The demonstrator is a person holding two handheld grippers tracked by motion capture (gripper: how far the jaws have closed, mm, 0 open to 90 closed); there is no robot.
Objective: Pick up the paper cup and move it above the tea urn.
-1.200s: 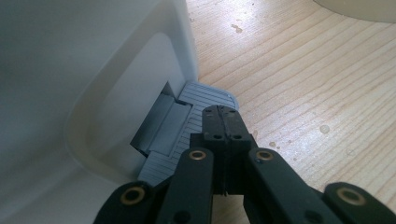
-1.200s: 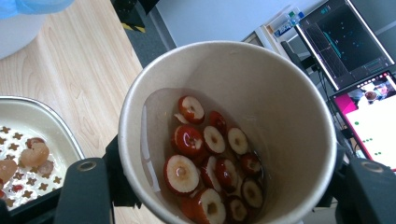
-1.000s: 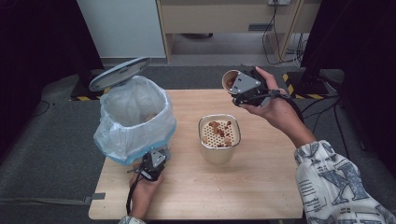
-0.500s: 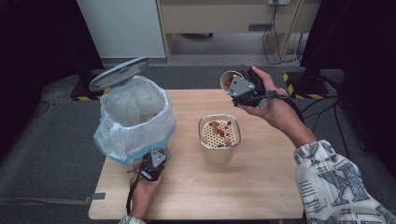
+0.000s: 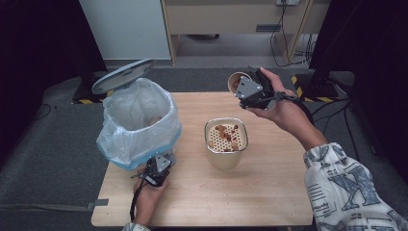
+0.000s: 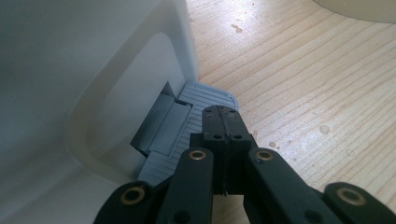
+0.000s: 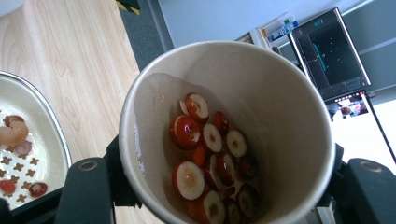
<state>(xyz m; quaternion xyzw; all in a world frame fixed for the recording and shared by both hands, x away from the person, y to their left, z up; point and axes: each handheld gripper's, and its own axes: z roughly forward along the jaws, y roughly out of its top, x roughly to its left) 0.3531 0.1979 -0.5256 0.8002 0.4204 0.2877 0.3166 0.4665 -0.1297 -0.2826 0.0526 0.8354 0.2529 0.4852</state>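
My left gripper (image 5: 159,167) is shut with nothing between its jaws, and its tips (image 6: 223,113) press down on the grey ribbed pedal (image 6: 201,95) of the white bin (image 5: 137,120). The bin's lid (image 5: 122,76) stands raised, and a clear bag lines the inside. My right gripper (image 5: 250,89) is shut on a paper cup (image 5: 235,81), held tilted above the table's far side. In the right gripper view the cup (image 7: 280,116) holds several red fruit slices (image 7: 205,140) in liquid. A cream strainer tub (image 5: 226,140) stands mid-table with a few fruit pieces on its perforated insert.
The wooden table (image 5: 260,192) has water drops near the pedal (image 6: 324,129). The strainer tub's rim (image 7: 44,116) lies below and beside the cup. Dark cabinets and cables stand beyond the table's far edge. A monitor (image 7: 331,51) shows behind the cup.
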